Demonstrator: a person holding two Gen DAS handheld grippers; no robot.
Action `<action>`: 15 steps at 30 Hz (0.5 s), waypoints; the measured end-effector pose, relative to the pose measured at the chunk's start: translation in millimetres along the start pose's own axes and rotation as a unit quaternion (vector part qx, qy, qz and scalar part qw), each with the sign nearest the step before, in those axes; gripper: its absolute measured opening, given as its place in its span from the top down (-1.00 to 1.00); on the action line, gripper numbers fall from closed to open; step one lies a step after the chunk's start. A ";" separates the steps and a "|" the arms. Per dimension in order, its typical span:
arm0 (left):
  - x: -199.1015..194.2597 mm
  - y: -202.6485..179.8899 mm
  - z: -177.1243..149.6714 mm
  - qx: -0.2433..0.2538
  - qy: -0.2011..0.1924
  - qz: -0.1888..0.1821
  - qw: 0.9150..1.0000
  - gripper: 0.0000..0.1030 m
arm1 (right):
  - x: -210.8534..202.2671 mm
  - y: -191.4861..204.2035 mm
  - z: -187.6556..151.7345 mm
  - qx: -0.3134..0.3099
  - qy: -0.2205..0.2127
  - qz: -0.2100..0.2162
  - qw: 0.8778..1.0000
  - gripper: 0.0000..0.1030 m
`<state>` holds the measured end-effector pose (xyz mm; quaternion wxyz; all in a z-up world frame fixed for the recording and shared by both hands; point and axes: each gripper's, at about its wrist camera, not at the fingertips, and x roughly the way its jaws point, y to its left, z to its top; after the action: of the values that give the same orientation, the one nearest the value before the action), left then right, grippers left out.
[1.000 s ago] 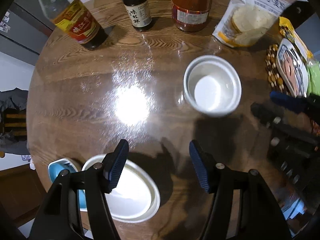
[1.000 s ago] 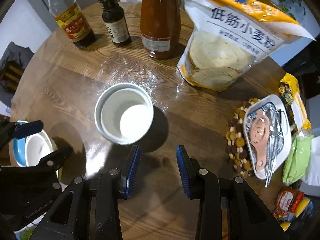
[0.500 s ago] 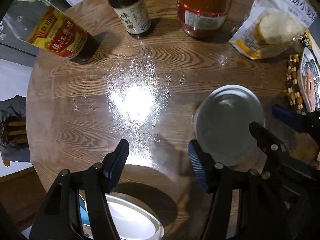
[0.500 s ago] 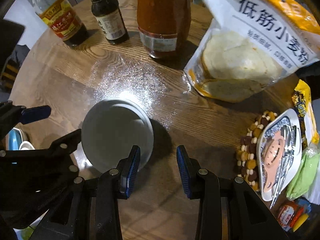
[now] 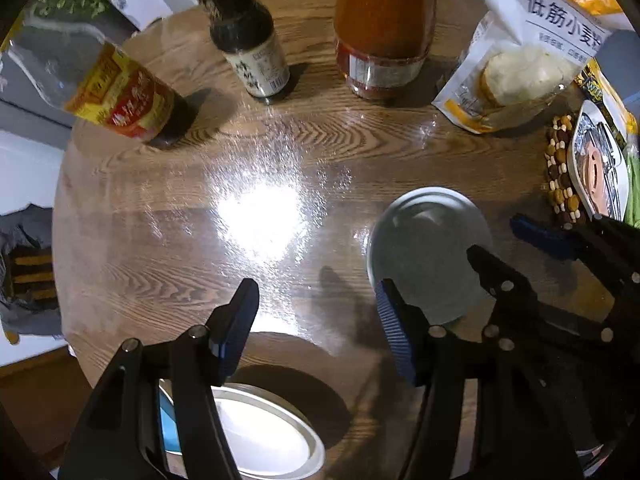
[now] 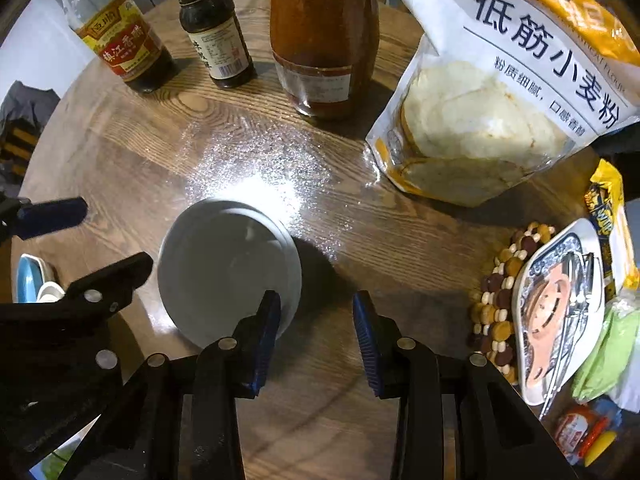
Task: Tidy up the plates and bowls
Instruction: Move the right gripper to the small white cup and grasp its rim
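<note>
The left gripper point(image 5: 316, 324) stands with jaws apart over bare table point(image 5: 168, 208). The right gripper point(image 6: 314, 332) is also parted, gripping nothing; the white bowl point(image 6: 224, 268) sits just left of its left jaw.

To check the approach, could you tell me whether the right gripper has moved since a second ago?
Yes. The right gripper has moved toward the white bowl: its left jaw now overlaps the bowl's near rim, where bare table showed before.

Bare table centre point(image 5: 168, 216), bottles point(image 5: 248, 52) and flour bag point(image 6: 500, 92) apparently crowding far edge
</note>
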<state>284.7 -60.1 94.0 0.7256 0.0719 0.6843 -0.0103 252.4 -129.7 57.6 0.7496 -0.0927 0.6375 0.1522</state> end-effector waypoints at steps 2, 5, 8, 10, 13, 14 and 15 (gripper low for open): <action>2.9 3.2 1.3 -0.012 0.008 -0.026 1.000 -0.14 | -0.2 -2.7 0.2 0.004 -0.001 0.011 1.000 0.26; 10.0 3.9 -3.1 -0.011 0.013 -0.026 1.000 -0.14 | 1.0 -6.2 0.4 0.003 0.001 0.020 1.000 0.26; 11.9 2.6 -2.6 -0.013 0.010 -0.023 1.000 -0.13 | 0.5 -8.2 0.5 0.004 -0.002 0.021 1.000 0.26; 14.5 4.9 -1.1 -0.020 0.012 -0.032 0.999 -0.13 | 0.2 -7.6 -1.2 0.003 -0.006 0.026 1.000 0.26; 18.3 4.0 -0.6 -0.020 0.008 -0.043 0.999 0.03 | 3.7 -7.9 -2.1 0.010 -0.006 0.034 0.999 0.27; 18.6 2.7 -3.3 -0.022 0.008 -0.047 0.999 0.06 | 5.1 -7.3 -2.4 0.011 -0.006 0.037 0.999 0.30; 19.7 1.6 -3.4 -0.021 0.008 -0.049 0.999 0.14 | 6.2 -5.8 -2.2 0.011 -0.005 0.040 0.999 0.37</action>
<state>282.8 -56.4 74.4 0.7202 0.0233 0.6927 -0.0312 253.3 -135.2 50.9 0.7469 -0.0586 0.6387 0.1755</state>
